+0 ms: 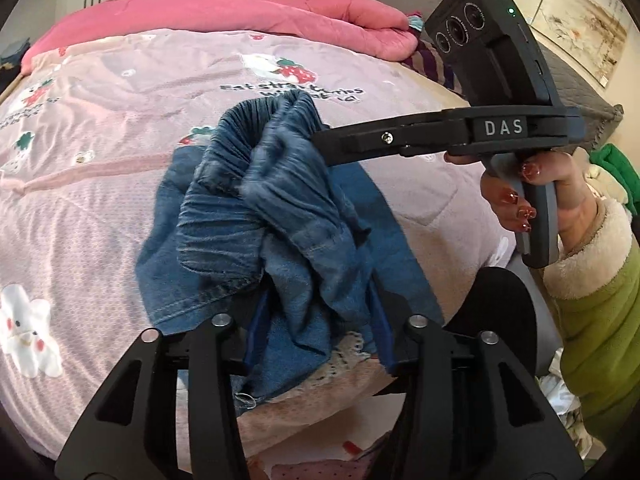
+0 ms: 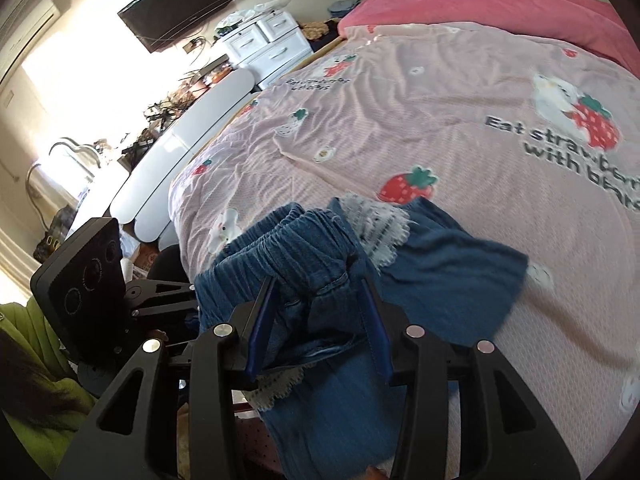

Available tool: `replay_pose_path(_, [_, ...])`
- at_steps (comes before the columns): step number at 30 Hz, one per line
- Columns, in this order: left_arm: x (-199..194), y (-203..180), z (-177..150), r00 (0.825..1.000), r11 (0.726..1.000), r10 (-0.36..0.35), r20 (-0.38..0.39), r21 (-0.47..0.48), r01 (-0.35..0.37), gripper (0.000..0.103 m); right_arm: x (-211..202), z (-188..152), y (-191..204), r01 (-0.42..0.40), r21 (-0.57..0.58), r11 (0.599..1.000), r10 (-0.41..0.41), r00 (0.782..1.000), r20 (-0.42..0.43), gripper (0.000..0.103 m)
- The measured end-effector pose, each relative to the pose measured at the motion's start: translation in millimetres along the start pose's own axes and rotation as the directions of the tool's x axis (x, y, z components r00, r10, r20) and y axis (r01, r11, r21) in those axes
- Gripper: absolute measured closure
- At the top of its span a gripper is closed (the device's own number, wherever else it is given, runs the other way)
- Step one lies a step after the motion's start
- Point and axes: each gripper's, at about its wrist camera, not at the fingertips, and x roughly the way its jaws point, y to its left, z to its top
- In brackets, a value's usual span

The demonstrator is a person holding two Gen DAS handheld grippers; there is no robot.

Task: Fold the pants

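The blue pants (image 1: 280, 208) lie bunched at the bed's (image 1: 100, 208) near edge, open pink cover stretching toward twelve o'clock. The left gripper (image 1: 316, 316) and the right gripper (image 2: 320, 320) each have partly open jaws clamping bunched denim.

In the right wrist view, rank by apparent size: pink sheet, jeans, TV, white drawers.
1. Pink sheet
2. Jeans, though they lie close to the camera
3. TV
4. White drawers

TV and drawers are far off and close in size.
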Motion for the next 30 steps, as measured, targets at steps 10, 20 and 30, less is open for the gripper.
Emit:
replay_pose_path(10, [13, -17, -11, 0.997, 0.997, -0.069, -0.022, 0.034, 0.07, 0.05, -37, -8, -2, 0.072, 0.055, 0.996, -0.076, 0.994, 0.082, 0.033])
replay_pose_path(20, [-3, -18, -24, 0.988, 0.987, -0.151, -0.018, 0.049, 0.152, 0.045, 4, 6, 30, 0.258, -0.099, 0.961, -0.263, 0.964, -0.041, 0.03])
replay_pose_path(30, [-42, 41, -33, 0.999, 0.998, -0.034, 0.023, -0.046, 0.035, 0.04, 6, -41, 0, 0.371, -0.092, 0.924, -0.38, 0.918, -0.117, 0.024])
